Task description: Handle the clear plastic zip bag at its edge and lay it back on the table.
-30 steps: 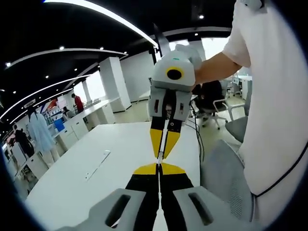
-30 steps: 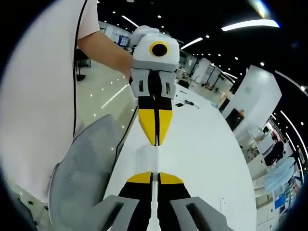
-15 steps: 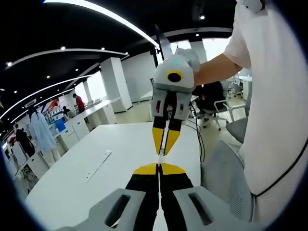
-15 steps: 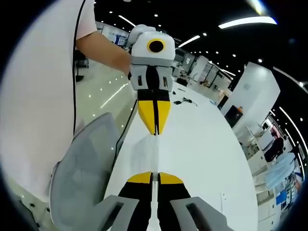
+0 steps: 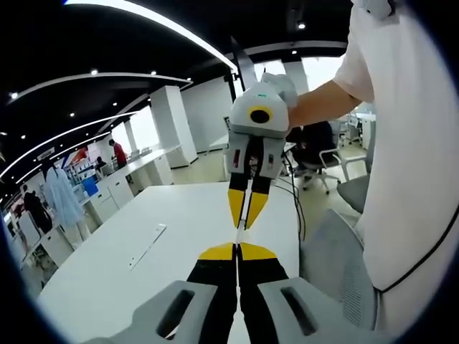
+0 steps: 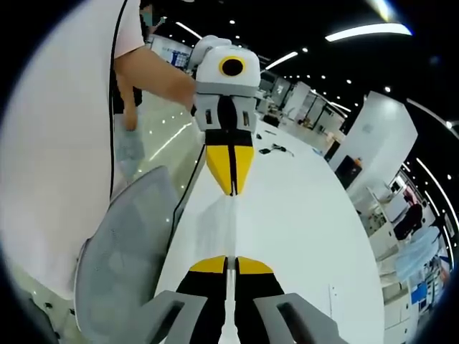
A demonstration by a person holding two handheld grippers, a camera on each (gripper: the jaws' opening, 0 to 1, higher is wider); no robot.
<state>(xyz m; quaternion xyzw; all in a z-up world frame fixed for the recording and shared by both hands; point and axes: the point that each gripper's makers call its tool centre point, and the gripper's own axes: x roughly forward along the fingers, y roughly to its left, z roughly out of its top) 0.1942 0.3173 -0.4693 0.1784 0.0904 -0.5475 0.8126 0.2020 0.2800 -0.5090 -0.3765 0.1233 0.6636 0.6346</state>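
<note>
White table (image 5: 107, 265) carries a flat strip (image 5: 145, 246); grey chair (image 6: 122, 251) alongside.

No readable text, label, brand mark or number comes through in either gripper view; the far signage behind the worktop (image 5: 179, 215) is too blurred and small to make out.

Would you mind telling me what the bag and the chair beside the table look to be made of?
Zip bag: thin clear plastic film, glossy; the white table shows through it. Chair: grey woven mesh back, matte, fine weave visible.
</note>
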